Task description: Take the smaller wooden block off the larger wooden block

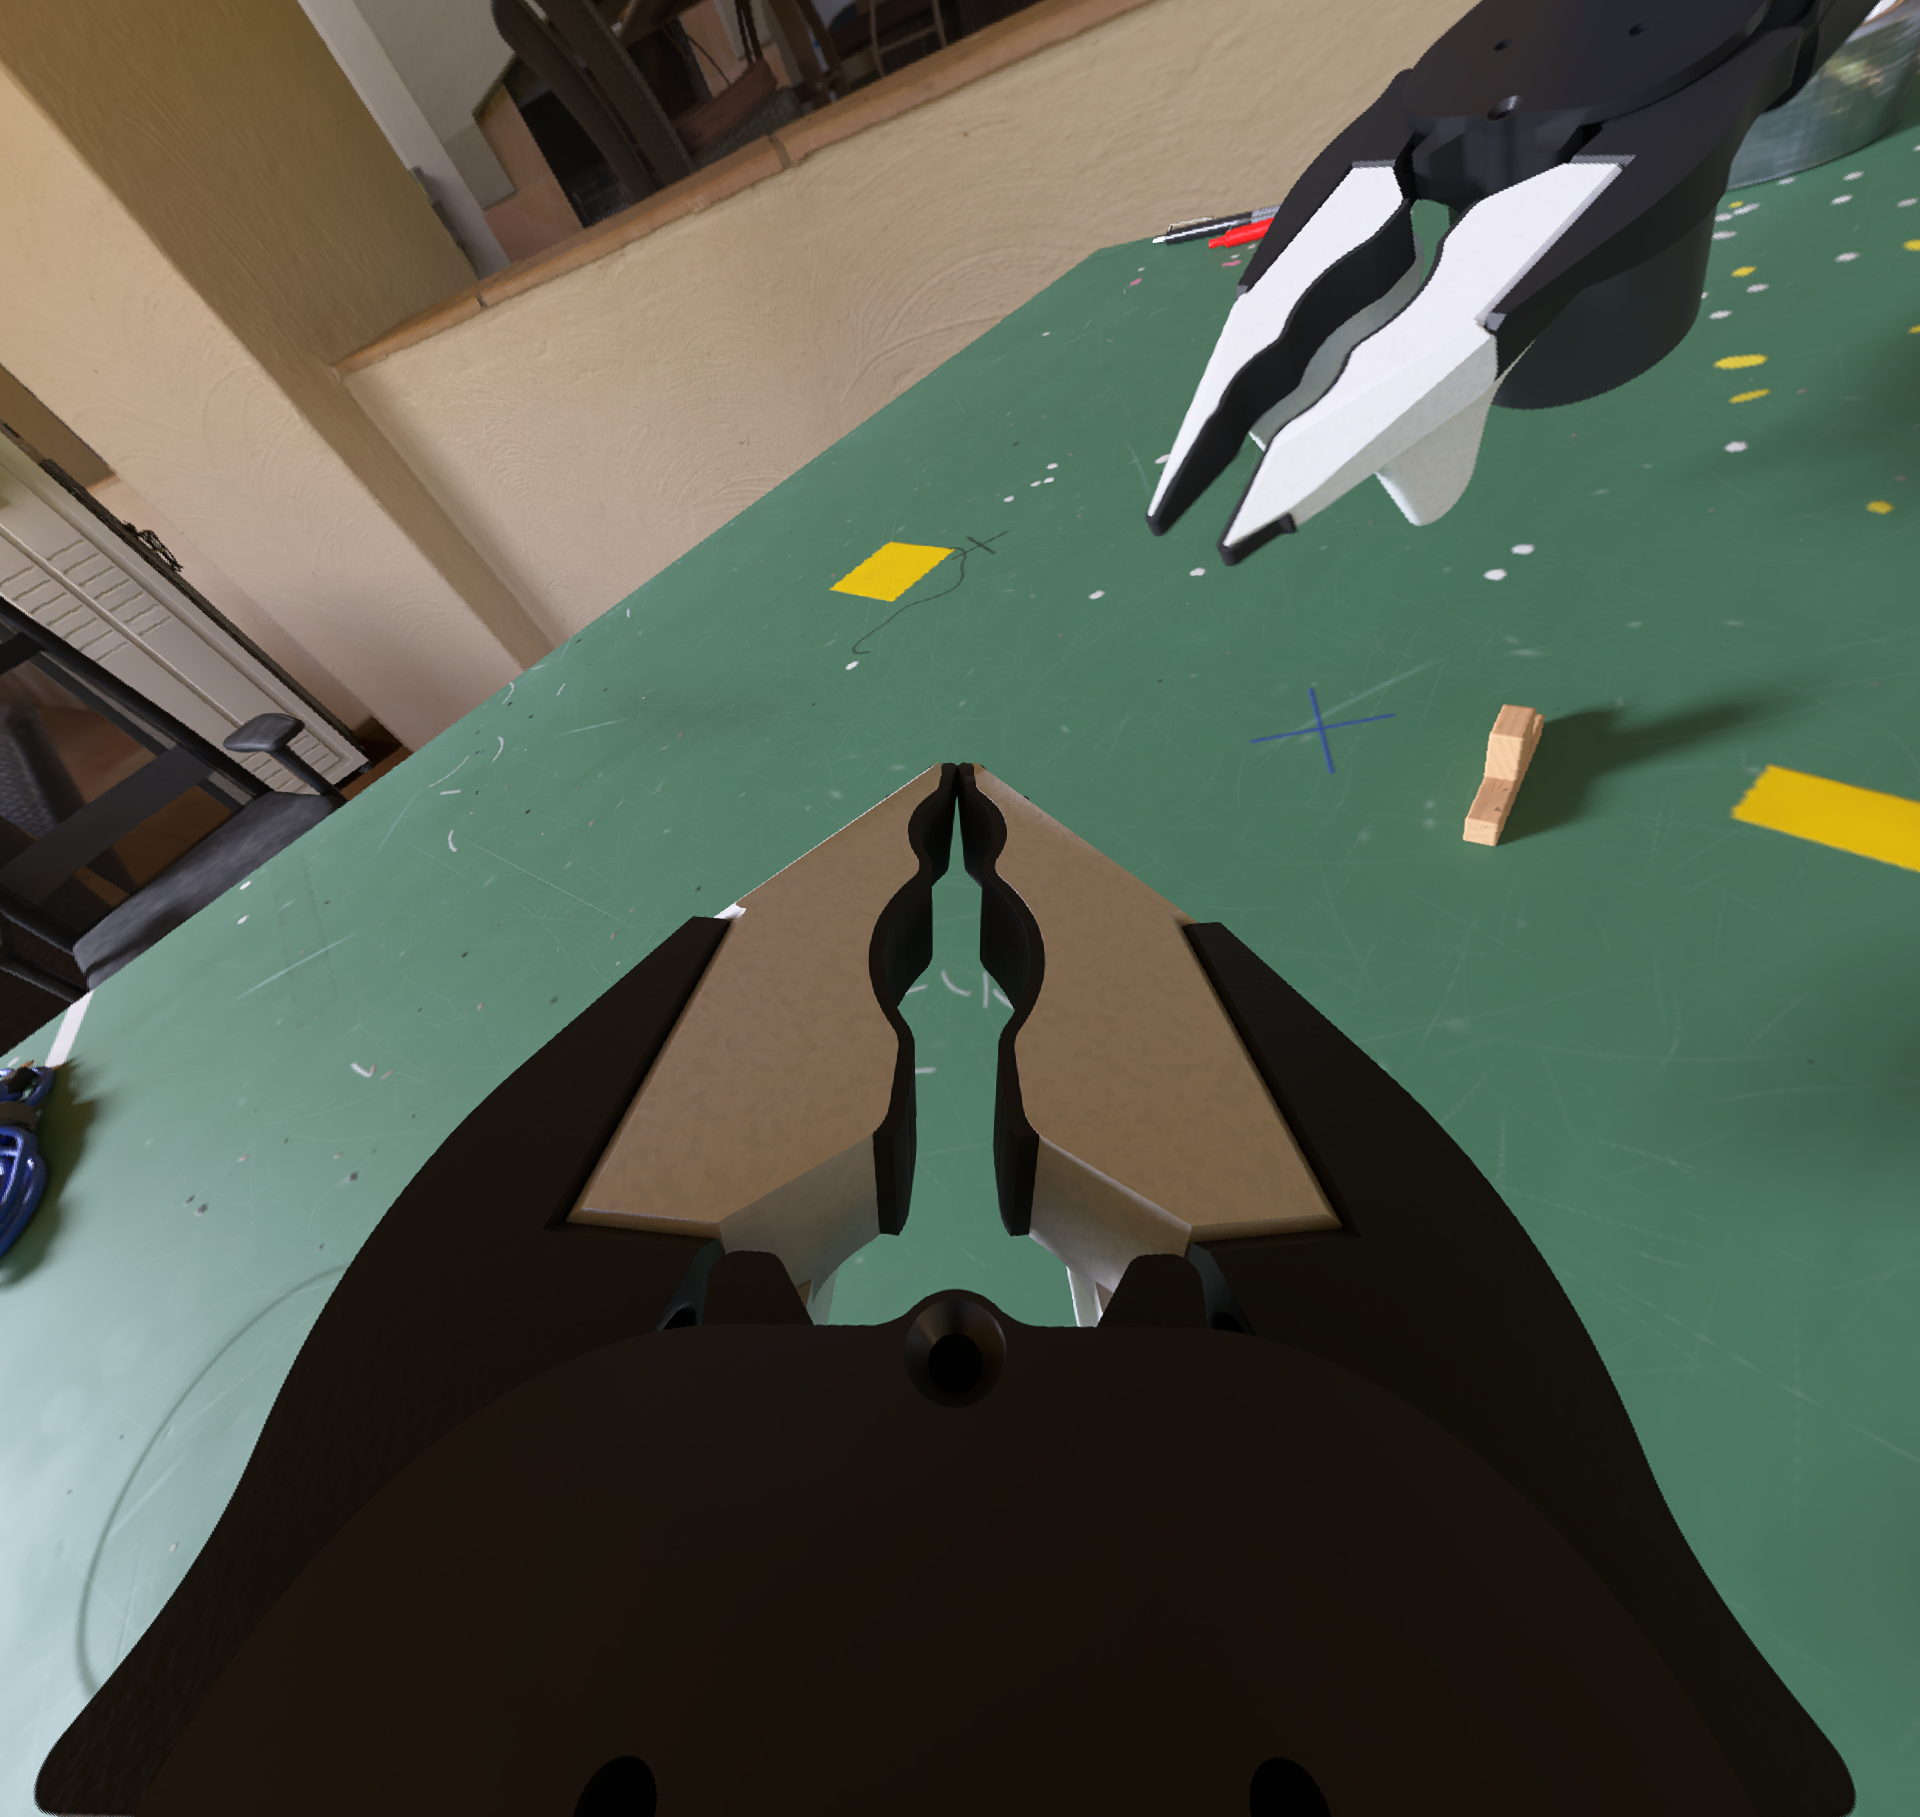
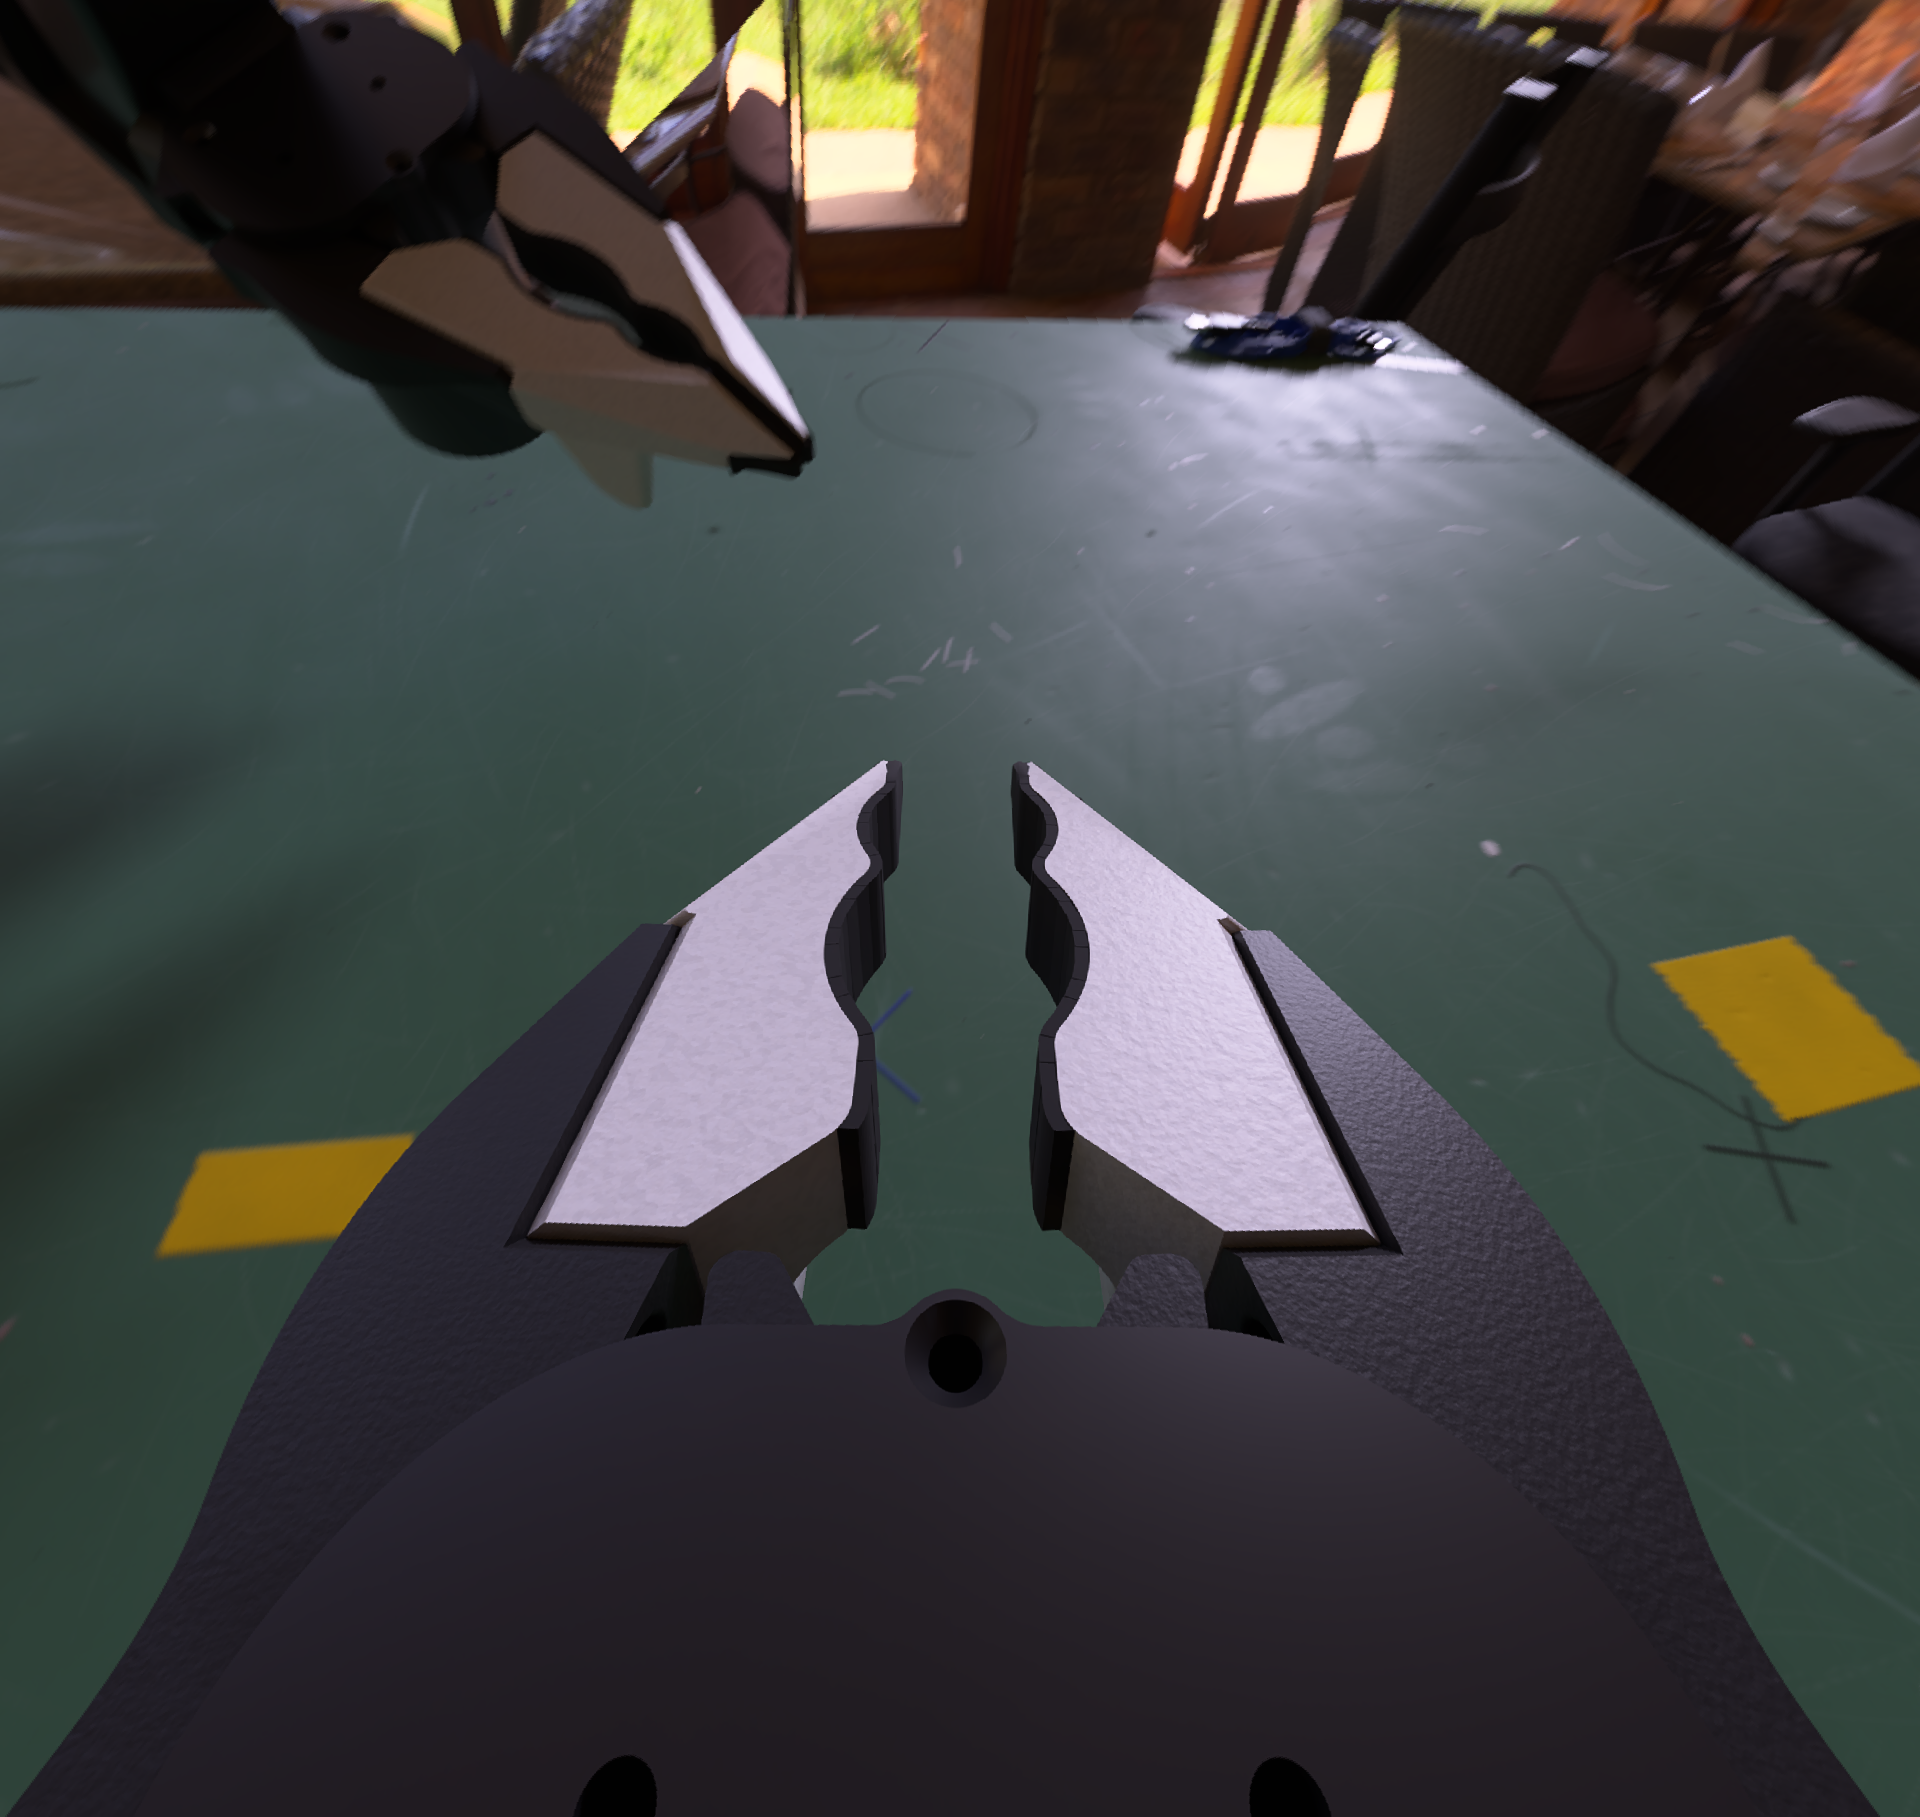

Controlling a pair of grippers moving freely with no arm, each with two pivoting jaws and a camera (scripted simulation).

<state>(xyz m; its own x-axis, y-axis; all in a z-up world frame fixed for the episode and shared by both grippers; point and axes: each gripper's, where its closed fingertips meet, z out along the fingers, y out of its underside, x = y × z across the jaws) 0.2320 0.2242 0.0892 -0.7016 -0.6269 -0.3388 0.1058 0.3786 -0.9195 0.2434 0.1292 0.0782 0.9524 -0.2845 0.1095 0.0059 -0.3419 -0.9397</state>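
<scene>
A pale, long wooden block (image 1: 1488,803) lies on the green table (image 1: 727,832) to the right in the left wrist view. A smaller wooden block (image 1: 1519,728) sits on its far end. My left gripper (image 1: 956,772) is shut and empty, low over the table, to the left of the blocks and apart from them. My right gripper (image 1: 1195,533) hovers above the table beyond the blocks, fingers pointing down. In the right wrist view the right gripper (image 2: 956,775) is open and empty, and the left gripper (image 2: 795,453) shows at upper left. The blocks are not visible there.
Yellow tape patches (image 1: 891,570) (image 1: 1829,817) (image 2: 1787,1024) and a blue cross (image 1: 1322,728) mark the table. Pens (image 1: 1216,232) lie at the far edge, a blue object (image 1: 19,1159) at the left edge, and a grey tape roll (image 1: 1860,74) at top right.
</scene>
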